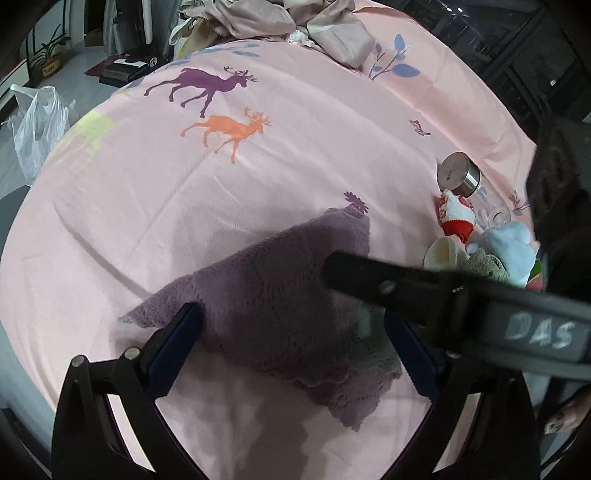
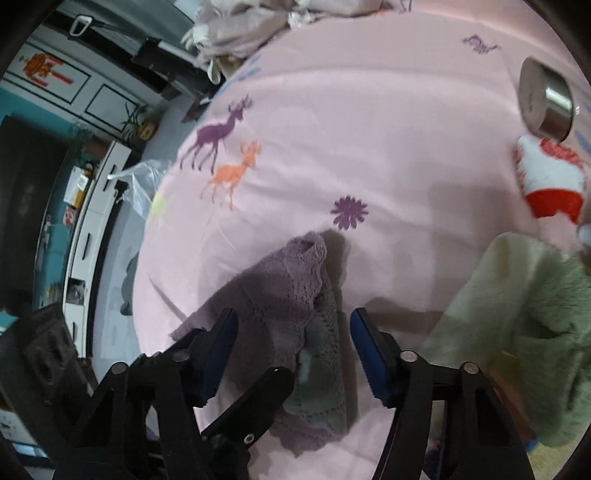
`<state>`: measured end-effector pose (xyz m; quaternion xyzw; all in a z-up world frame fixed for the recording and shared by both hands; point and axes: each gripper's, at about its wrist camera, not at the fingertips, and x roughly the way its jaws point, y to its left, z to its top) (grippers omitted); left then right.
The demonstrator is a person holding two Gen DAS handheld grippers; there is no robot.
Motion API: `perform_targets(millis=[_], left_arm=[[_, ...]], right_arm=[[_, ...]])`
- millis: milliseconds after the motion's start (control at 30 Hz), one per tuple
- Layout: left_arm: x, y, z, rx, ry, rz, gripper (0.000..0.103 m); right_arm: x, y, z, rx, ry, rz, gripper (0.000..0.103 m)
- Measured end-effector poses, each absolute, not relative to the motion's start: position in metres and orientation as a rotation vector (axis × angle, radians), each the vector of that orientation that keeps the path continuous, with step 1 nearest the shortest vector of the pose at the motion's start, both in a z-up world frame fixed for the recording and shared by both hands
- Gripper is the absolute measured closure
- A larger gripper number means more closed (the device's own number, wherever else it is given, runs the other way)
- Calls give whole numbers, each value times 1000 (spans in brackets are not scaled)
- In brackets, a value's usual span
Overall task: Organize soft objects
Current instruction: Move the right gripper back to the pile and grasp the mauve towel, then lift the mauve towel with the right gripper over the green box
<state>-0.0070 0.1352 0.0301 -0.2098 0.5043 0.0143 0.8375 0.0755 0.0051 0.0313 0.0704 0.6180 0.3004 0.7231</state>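
The left gripper (image 1: 293,332) stands spread over a purple knitted cloth (image 1: 273,291) that lies flat on the pink bedsheet (image 1: 295,147). The cloth fills the gap between the blue pads (image 1: 173,343), its left edge running right up to the left pad, though neither pad can be seen pressing it. A grey-green cloth (image 1: 376,360) peeks out from under its near right corner, by the right pad. One black finger of the right gripper (image 2: 293,343) crosses the left wrist view from the right and lies over the purple cloth's right part.

In the right wrist view, the right gripper's jaws are part-way spread, with the bunched purple cloth and the grey-green layer in the gap; the pads stand just clear of the fabric on both sides.

Further right lies a pale green plush fabric (image 2: 517,325), and beyond it a red and white soft toy (image 2: 550,181), a light blue plush toy (image 1: 513,247) and a clear bottle with a steel cap (image 1: 461,175). On the sheet, past the cloth, are a purple flower print (image 2: 349,212) and two deer prints (image 1: 221,107). At the far end sits a heap of beige bedding (image 1: 266,18).
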Motion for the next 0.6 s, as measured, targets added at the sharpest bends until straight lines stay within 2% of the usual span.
perform_targets(millis=[100, 200, 233, 300, 333, 400, 600], left_arm=[[-6, 135, 29, -442, 1068, 40, 10], [-5, 133, 28, -435, 1061, 28, 22], [-5, 132, 28, -432, 1062, 22, 26], [-6, 129, 28, -414, 1059, 25, 29], [-6, 128, 28, -418, 1056, 5, 40], [-7, 125, 27, -454, 1059, -47, 54], [-13, 114, 35, -406, 1031, -82, 57]], right_arm=[[76, 7, 21, 166, 1396, 676, 49], [76, 6, 18, 172, 1398, 697, 58], [76, 6, 17, 187, 1406, 713, 65], [77, 6, 13, 210, 1425, 736, 67], [77, 5, 14, 211, 1420, 741, 70], [74, 5, 14, 210, 1415, 750, 71], [66, -8, 22, 250, 1357, 752, 71]])
